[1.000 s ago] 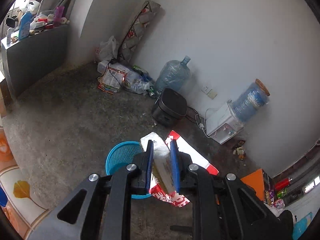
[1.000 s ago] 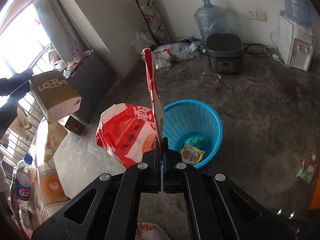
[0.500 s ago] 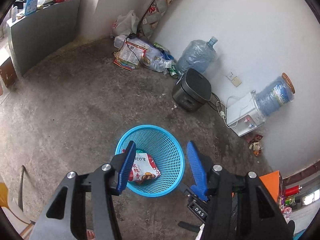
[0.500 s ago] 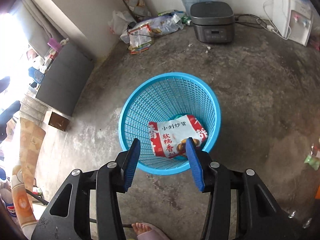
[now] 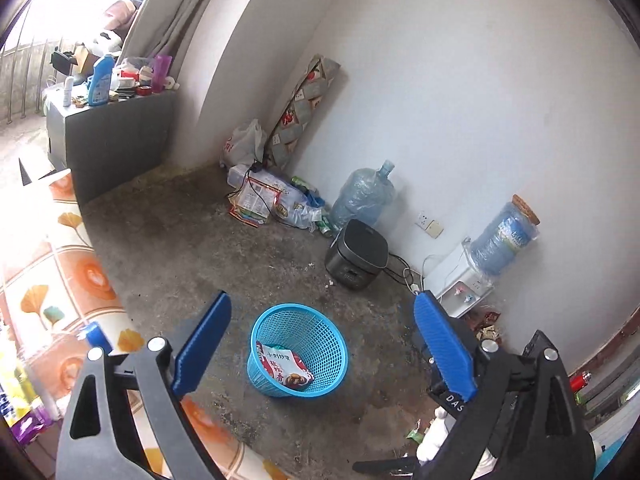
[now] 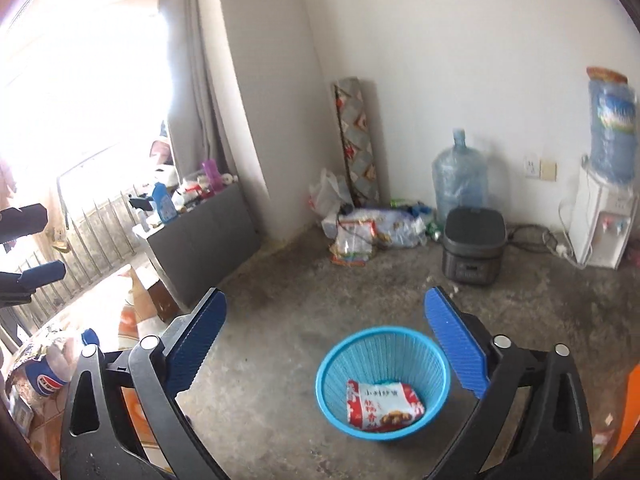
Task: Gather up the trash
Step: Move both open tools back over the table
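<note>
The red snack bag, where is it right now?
The red snack bag lies inside the blue basket on the concrete floor, low and right of centre in the right wrist view, in front of the black cooker.

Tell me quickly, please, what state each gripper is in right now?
Left gripper: open, jaws just opened, nothing between them.
Right gripper: open, jaws just opened, nothing held.
</note>
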Motion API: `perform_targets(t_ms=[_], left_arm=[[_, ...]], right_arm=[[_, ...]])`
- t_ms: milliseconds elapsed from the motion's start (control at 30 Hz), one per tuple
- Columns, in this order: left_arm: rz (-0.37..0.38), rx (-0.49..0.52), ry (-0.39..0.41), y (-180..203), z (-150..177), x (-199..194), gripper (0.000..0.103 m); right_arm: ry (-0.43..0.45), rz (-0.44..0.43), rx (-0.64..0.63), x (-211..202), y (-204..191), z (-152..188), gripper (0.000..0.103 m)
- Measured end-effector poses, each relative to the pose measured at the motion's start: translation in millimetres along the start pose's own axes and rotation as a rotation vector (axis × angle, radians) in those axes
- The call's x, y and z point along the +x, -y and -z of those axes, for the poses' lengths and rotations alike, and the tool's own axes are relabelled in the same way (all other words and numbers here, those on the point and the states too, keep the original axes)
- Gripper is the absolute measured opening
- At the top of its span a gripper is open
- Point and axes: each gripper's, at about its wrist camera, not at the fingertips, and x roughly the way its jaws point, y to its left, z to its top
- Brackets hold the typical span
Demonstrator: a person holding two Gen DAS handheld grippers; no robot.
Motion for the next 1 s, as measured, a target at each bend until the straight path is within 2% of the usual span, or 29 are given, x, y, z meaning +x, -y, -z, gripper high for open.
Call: perform_targets(t_ms=[100,200,300,433,533,600,700,767,800,900,1000], left_arm=[[-0.004,-0.002,0.049,-7,11,-66,0.092],[-0.066,0.017,0.127,-19,30,-134,0.092],[-0.186,0.014,0.187,-42,55,-200,0.092],[-0.391,-0.053,0.278,-84,95,-284,0.092],[-0.527,-0.160,0.336,-119,130,-338,0.092],[-0.578,-0.256,0.353,-142,154,-363,0.092],[-0.587,-0.388,0.363,-172,188,-388,0.082],[-0.568,-0.448,0.360,-185,206,-394,0.072],[-0.559,-0.467,0.356,-190,213,-394,0.070],[-0.528,-0.493,0.335,-201,224,-387,0.059],[-0.523,-0.463,0.303,-203,228,-378,0.049]], right_arm=[[0.100,-0.048,-0.061,-28,-32,-11,0.096],[0.129,-0.170,-0.070,-50,-56,-18,0.096],[0.090,-0.330,-0.089,-63,-85,-17,0.096],[-0.010,-0.445,-0.121,-62,-129,-8,0.092],[-0.080,-0.550,-0.136,-63,-162,3,0.085],[-0.116,-0.616,-0.152,-67,-185,10,0.080],[-0.202,-0.712,-0.179,-70,-218,26,0.072],[-0.290,-0.789,-0.185,-67,-239,40,0.067],[-0.337,-0.821,-0.191,-69,-251,47,0.061],[-0.450,-0.887,-0.215,-70,-277,66,0.048],[-0.517,-0.921,-0.262,-75,-298,80,0.043]])
